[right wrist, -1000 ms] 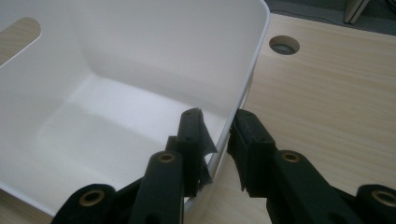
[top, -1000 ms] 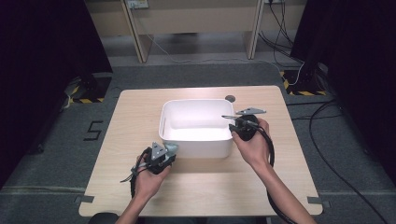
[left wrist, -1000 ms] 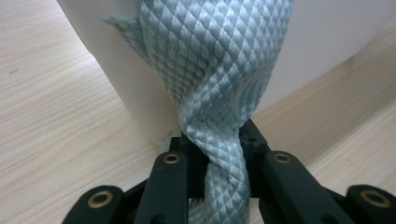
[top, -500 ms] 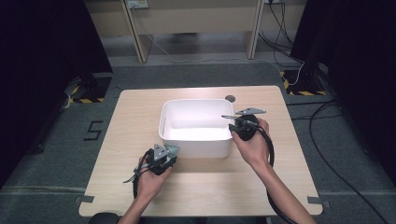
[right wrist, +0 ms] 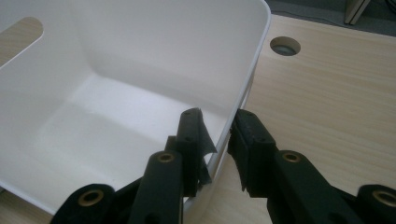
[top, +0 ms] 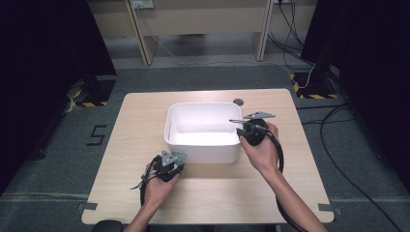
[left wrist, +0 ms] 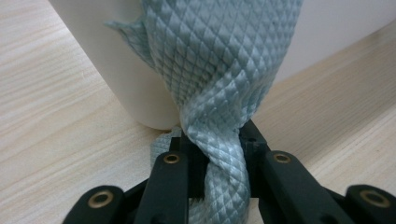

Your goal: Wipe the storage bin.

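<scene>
Setting: wooden table (top: 208,193) on grey carpet, dark curtains at both sides.
Bin: white bin (top: 203,131) is placed mid-table, opening upward, nothing seen inside.
Cloth: pale blue quilted cloth (left wrist: 219,74) is bunched just beside the bin's near outer wall.
Left gripper (top: 169,163): jaws are clenched on the twisted cloth, low at the table.
Right gripper (top: 251,129): jaws are set astride the bin's right wall, one inside, one outside; whether the pads press on it cannot be told.
Step advised: bin is to be steadied at the rim; cloth is to be lifted clear of the wall before being lowered inside.
Caution: a trailing cloth end may be caught on the rim.
</scene>
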`<state>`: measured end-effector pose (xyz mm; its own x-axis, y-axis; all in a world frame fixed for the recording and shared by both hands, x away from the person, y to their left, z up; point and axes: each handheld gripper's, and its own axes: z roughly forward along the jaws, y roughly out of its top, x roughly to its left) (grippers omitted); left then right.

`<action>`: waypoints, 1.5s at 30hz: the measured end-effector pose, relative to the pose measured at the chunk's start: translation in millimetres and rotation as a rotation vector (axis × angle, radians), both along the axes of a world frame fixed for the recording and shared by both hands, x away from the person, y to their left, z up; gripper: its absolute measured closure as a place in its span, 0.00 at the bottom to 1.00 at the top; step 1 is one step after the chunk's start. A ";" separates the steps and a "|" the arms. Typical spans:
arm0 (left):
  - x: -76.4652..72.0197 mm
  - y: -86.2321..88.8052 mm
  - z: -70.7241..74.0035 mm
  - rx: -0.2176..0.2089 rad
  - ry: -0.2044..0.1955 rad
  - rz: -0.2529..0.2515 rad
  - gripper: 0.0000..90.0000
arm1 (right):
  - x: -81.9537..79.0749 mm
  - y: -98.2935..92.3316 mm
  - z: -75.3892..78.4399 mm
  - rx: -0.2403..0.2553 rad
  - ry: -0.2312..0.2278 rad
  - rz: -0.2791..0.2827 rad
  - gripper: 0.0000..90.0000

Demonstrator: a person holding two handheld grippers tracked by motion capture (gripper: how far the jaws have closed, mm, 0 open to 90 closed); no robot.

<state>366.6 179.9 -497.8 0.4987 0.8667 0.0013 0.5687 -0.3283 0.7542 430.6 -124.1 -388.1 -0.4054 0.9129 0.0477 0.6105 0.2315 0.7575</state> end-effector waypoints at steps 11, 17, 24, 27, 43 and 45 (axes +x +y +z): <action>1.6 -6.0 -1.8 -0.014 -0.008 0.004 0.86 | 0.0 0.7 -0.2 0.002 -0.001 -0.002 0.81; 3.1 -12.7 -1.6 -0.021 -0.008 0.002 0.86 | 0.0 0.8 -0.3 0.001 -0.002 -0.002 0.81; 3.6 -16.5 -0.9 -0.034 -0.017 -0.006 0.85 | 0.3 0.6 -0.4 0.002 -0.002 -0.003 0.80; 3.1 -16.6 -1.0 -0.050 -0.022 -0.006 0.85 | 0.3 0.6 -0.4 0.002 -0.002 -0.003 0.80; -3.3 -20.6 16.5 -0.095 -0.114 -0.002 0.86 | 0.9 0.9 -0.5 0.000 -0.005 0.000 0.80; -4.1 -21.2 19.8 -0.101 -0.120 0.000 0.86 | 0.8 1.1 -0.5 0.001 -0.004 -0.001 0.80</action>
